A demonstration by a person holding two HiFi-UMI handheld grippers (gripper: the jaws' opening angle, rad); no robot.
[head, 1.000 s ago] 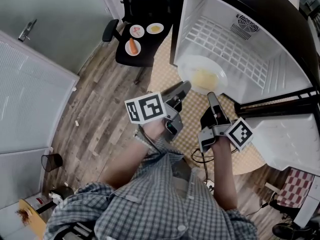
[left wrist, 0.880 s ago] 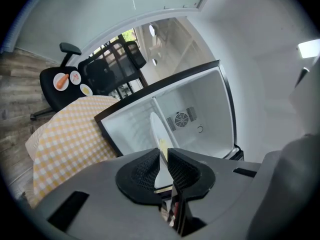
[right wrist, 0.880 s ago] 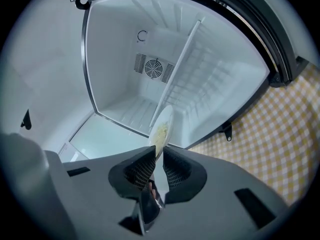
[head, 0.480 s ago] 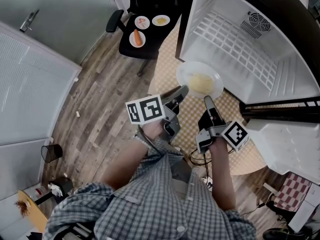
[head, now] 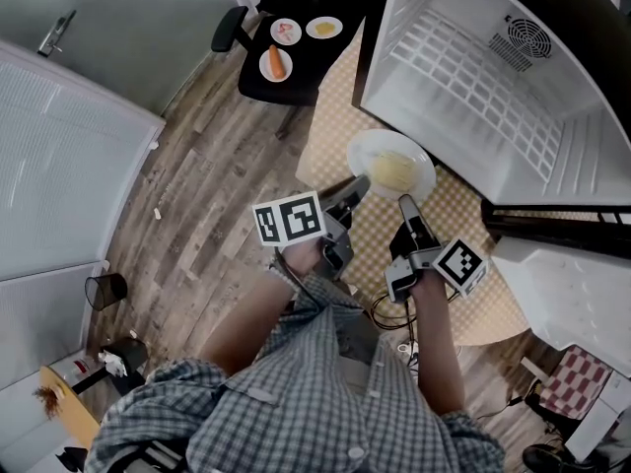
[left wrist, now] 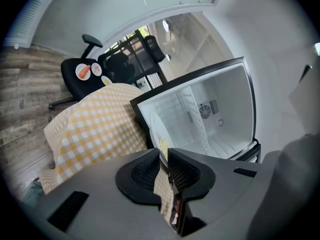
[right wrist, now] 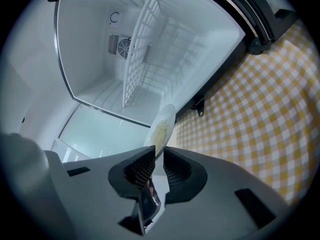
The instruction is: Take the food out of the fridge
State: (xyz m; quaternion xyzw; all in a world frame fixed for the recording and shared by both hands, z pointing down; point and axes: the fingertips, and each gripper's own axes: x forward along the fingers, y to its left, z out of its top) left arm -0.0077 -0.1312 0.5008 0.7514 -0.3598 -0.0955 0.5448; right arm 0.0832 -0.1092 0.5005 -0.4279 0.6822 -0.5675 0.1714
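Observation:
A white plate of pale yellow food (head: 391, 164) hangs over the yellow checked cloth (head: 335, 126), just outside the open white fridge (head: 493, 77). My left gripper (head: 357, 185) is shut on the plate's near left rim. My right gripper (head: 406, 205) is shut on its near right rim. In the left gripper view the plate (left wrist: 159, 140) shows edge-on between the jaws of the left gripper (left wrist: 164, 156). In the right gripper view the plate (right wrist: 161, 128) stands edge-on in the right gripper (right wrist: 159, 156). The fridge's wire shelf (head: 473, 82) is bare.
A black office chair (head: 271, 82) at the back left carries three small plates, one with a carrot (head: 277, 63). Wood floor (head: 197, 215) lies to the left. The fridge door (head: 572, 284) stands open at the right. A small black bin (head: 103, 289) sits near the left wall.
Both grippers have drawn the plate out of the fridge and toward me. It was at the fridge's front edge; now it is over the checked cloth.

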